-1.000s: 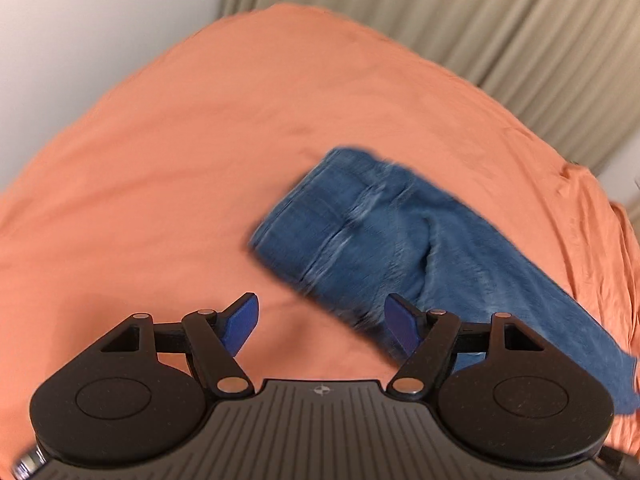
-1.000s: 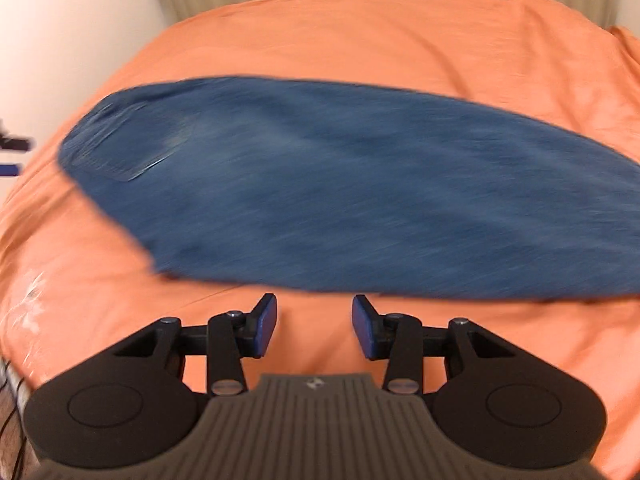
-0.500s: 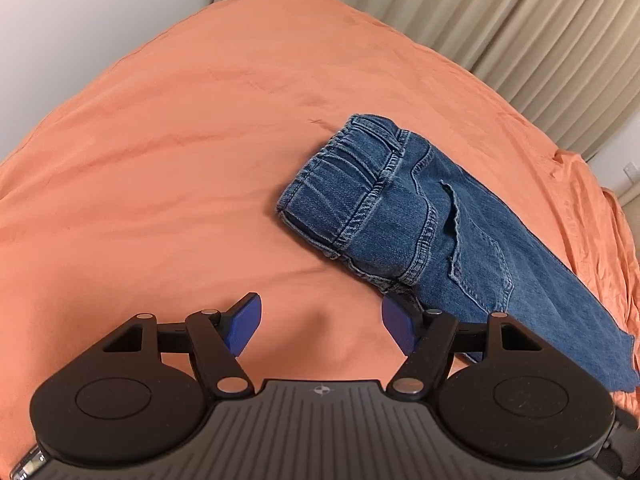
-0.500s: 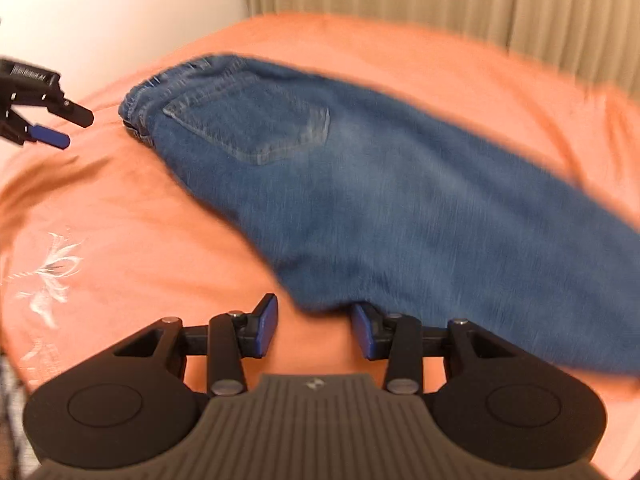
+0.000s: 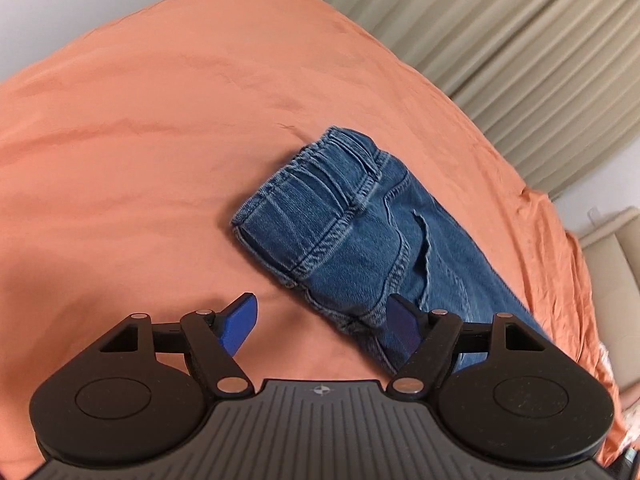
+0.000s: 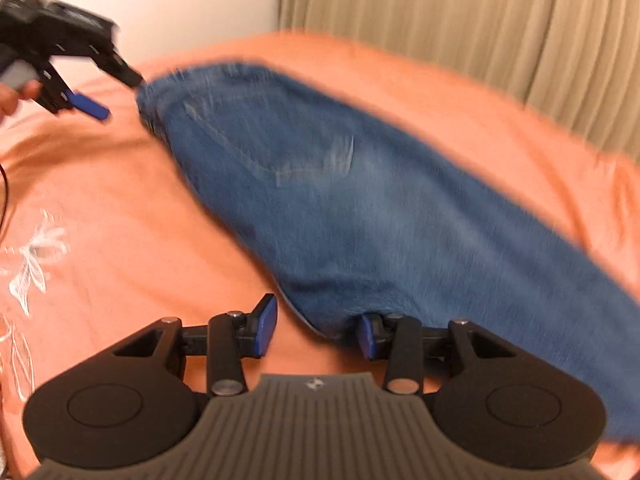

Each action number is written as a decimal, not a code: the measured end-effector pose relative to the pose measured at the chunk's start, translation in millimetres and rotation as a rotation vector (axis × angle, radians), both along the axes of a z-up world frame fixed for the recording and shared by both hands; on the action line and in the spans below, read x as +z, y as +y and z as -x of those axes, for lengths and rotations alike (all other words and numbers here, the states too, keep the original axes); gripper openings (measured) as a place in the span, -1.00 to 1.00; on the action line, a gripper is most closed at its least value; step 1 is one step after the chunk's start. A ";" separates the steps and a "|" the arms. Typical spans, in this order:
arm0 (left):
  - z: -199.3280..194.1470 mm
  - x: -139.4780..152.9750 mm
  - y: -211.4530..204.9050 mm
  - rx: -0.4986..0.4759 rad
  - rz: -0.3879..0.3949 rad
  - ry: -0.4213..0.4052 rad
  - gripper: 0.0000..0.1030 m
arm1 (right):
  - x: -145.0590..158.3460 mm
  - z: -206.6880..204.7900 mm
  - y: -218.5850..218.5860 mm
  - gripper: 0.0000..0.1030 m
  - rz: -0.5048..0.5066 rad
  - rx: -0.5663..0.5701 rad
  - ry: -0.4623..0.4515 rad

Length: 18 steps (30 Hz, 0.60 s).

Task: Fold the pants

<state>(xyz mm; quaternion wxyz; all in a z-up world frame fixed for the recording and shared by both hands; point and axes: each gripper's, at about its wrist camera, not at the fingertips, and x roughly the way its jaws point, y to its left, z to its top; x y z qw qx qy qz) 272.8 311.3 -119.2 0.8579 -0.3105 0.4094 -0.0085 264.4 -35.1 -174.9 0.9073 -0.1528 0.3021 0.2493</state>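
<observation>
From the left wrist camera, the left gripper [image 5: 322,322] tilts downward over an orange bedsheet [image 5: 140,128]. Its jaws stand wide and are opening further, and the blue pads [image 5: 239,324] press on nothing. The left pad sits above bare sheet; the right pad is over the lower edge of the blue jeans [image 5: 360,240], but whether it touches the denim cannot be told. Only a corner of that edge lies in the gap between the pads. The jeans lie flat on the sheet, doubled lengthwise so that one leg covers the other. The elasticated waistband [image 5: 320,188] is at the nearer, left end and the legs run away toward the lower right. A back pocket [image 5: 440,264] faces up. Beige pleated curtains [image 5: 500,40] hang beyond the bed.

From the right wrist camera, which is blurred, the right gripper [image 6: 316,326] also points downward at the bed. Its jaws are part-way apart and opening. The curved lower edge of the jeans [image 6: 360,208] dips into the gap beside the right pad, while the left pad [image 6: 266,326] is clear over the sheet, so the pads do not clamp the cloth. The jeans stretch diagonally from the upper left to the lower right across the sheet [image 6: 100,208], which carries white flower embroidery [image 6: 34,256] at the left. At the upper left, the left gripper [image 6: 120,94] reaches in with its jaws spread just beside the waistband end, held by a hand [image 6: 12,98] of which only a little shows at the frame edge.
</observation>
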 end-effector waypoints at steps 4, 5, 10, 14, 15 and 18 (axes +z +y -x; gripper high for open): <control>-9.8 -20.7 12.4 0.104 0.119 0.019 0.73 | -2.8 -21.7 2.8 -0.60 0.010 -0.022 0.066; -11.3 -28.6 16.9 0.145 0.162 0.024 0.73 | -10.6 -26.7 2.7 -0.70 0.024 -0.020 0.109; -20.8 -57.7 28.8 0.266 0.295 -0.033 0.74 | -16.1 -28.4 -5.0 -0.77 -0.036 -0.027 0.167; -35.4 -45.8 24.2 0.316 0.226 -0.029 -0.27 | -9.8 -32.0 -13.8 -0.82 -0.103 -0.040 0.211; -36.8 -33.7 21.3 0.319 0.171 -0.038 -0.57 | -3.9 -31.8 -15.0 -0.83 -0.107 -0.034 0.210; -36.0 12.7 15.2 0.283 0.034 -0.111 -0.69 | 25.9 -20.7 -22.7 -0.85 -0.164 -0.002 0.192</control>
